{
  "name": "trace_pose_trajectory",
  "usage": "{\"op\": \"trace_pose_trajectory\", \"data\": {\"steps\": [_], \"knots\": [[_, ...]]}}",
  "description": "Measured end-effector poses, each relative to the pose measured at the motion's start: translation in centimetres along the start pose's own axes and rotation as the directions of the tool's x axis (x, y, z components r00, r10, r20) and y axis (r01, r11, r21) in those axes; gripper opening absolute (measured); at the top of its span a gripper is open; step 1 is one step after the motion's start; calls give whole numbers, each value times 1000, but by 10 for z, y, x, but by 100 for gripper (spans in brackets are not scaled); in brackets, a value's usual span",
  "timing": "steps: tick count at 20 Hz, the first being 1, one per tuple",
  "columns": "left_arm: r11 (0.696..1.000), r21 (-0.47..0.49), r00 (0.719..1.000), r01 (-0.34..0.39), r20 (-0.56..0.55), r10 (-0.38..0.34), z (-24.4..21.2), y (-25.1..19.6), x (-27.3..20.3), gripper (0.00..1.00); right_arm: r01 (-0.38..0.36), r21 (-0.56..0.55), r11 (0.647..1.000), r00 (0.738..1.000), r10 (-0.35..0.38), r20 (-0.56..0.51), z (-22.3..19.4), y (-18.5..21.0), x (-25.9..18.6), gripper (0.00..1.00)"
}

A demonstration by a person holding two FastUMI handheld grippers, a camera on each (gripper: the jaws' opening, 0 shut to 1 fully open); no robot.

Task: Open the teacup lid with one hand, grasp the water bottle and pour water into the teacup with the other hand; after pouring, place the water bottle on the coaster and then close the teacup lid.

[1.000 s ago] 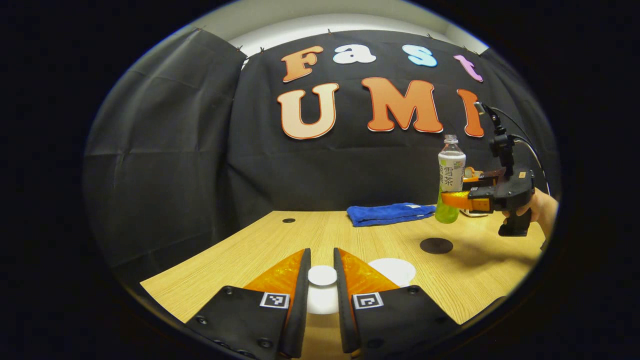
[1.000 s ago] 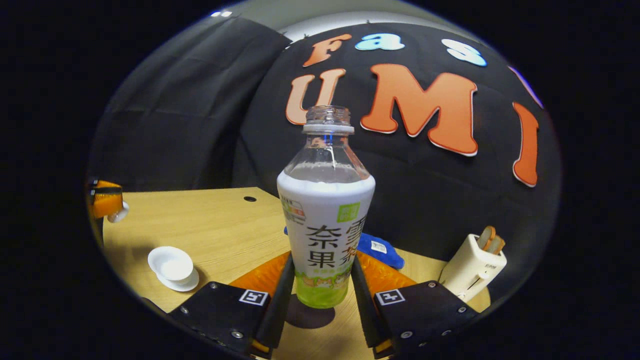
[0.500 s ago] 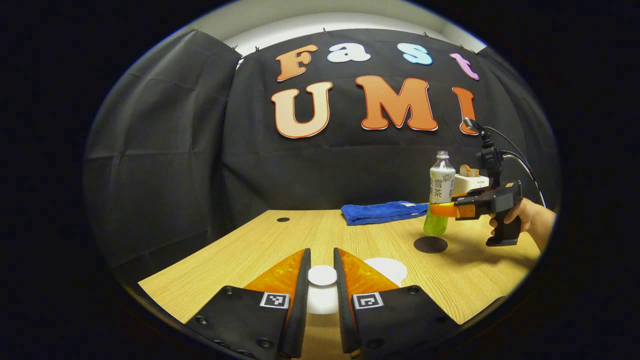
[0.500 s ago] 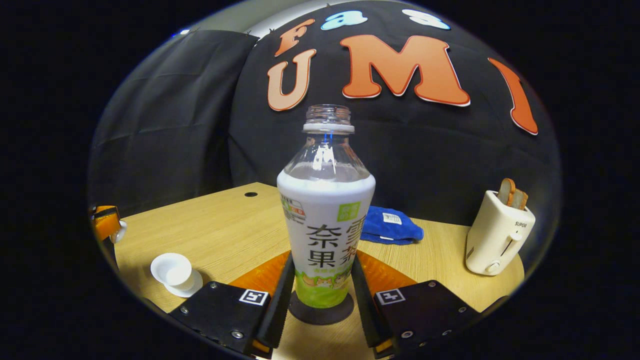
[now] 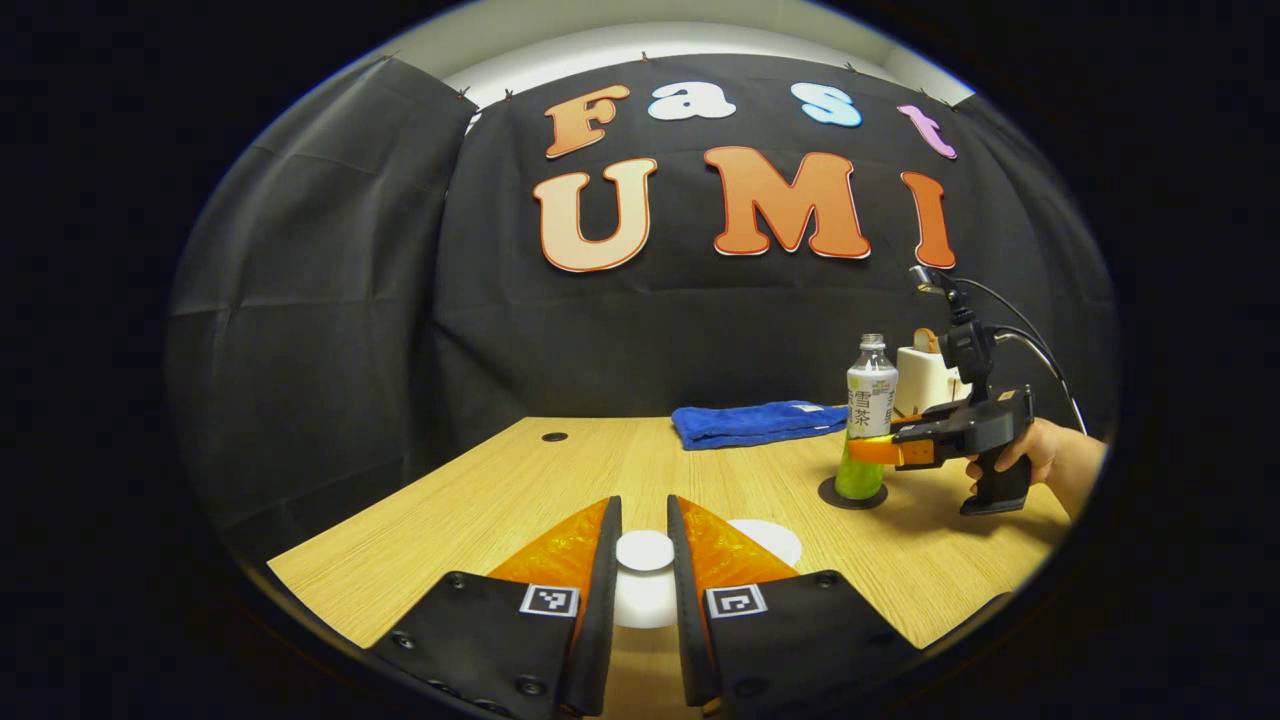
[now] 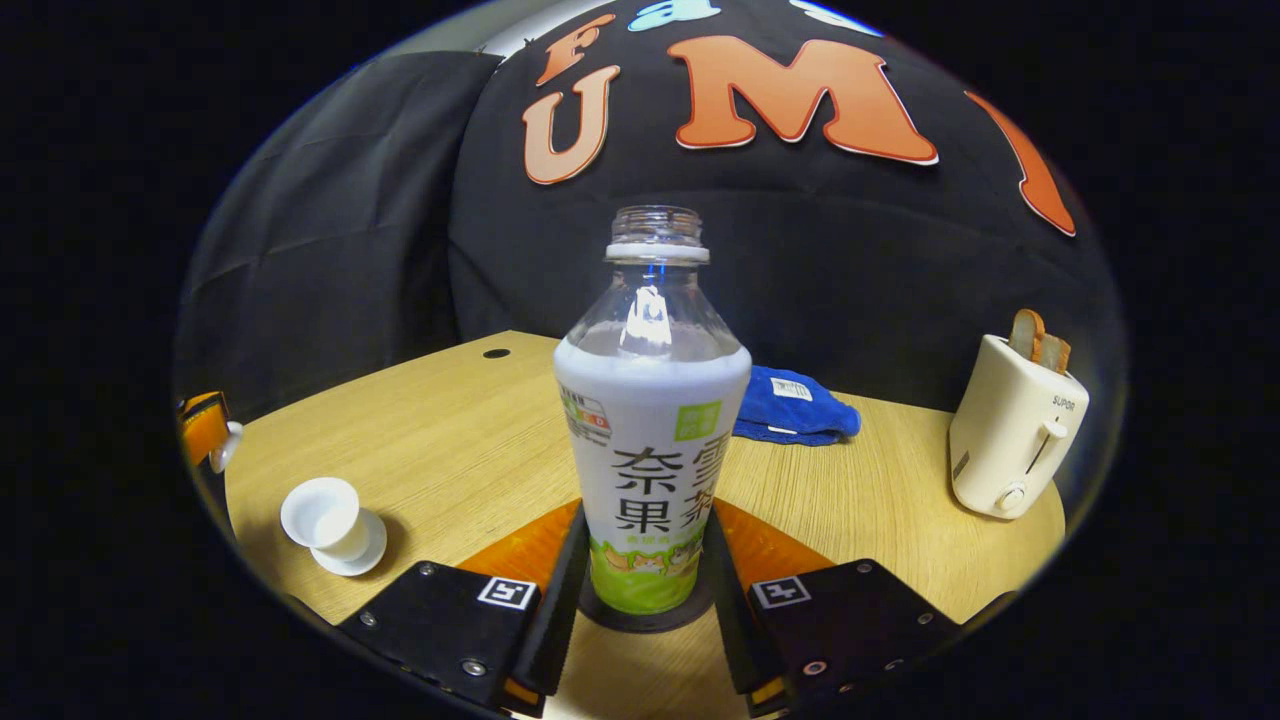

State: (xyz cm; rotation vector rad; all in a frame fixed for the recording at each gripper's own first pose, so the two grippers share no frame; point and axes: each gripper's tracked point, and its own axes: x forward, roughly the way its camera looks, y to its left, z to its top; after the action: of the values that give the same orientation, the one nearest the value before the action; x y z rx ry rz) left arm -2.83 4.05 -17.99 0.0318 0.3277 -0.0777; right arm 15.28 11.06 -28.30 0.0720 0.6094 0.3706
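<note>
In the left gripper view, the white teacup lid (image 5: pixel 645 551) is pinched between the fingers of the left gripper (image 5: pixel 645 575) above the table (image 5: pixel 480 510); the teacup (image 5: pixel 775 538) is partly hidden behind them.

In the right gripper view, the uncapped water bottle (image 6: pixel 652 420) is clamped upright by the right gripper (image 6: pixel 640 590) on the dark coaster (image 6: pixel 645 618). The open teacup (image 6: pixel 322 512) is seen at left on its saucer (image 6: pixel 355 555).

Glossy clear-plastic water bottle (image 6: pixel 650 400) (paper-look label); wood-grain table (image 6: pixel 440 420).

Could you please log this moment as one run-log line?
right gripper: shut on water bottle, on coaster | left gripper: shut on teacup lid | teacup: open
</note>
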Motion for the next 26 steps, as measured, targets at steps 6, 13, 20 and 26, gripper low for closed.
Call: {"op": "trace_pose_trajectory", "data": {"steps": [6,13,20,26], "knots": [[998,-34,999,51,17,-50,11,-28,12,32,4,-20,1000,1000,-4,0,-1,1,-2,68],[988,-97,993,117,7,-117,7,-62,38,32,-10,2,1000,999,10,39,5,-2,-25,88],[988,-93,991,119,-53,-125,-21,-76,66,31,13,15,1000,997,-14,72,0,-13,-62,91],[993,-57,987,106,-113,-112,-45,-78,77,32,23,38,999,994,-27,109,2,-16,-84,91]]}}
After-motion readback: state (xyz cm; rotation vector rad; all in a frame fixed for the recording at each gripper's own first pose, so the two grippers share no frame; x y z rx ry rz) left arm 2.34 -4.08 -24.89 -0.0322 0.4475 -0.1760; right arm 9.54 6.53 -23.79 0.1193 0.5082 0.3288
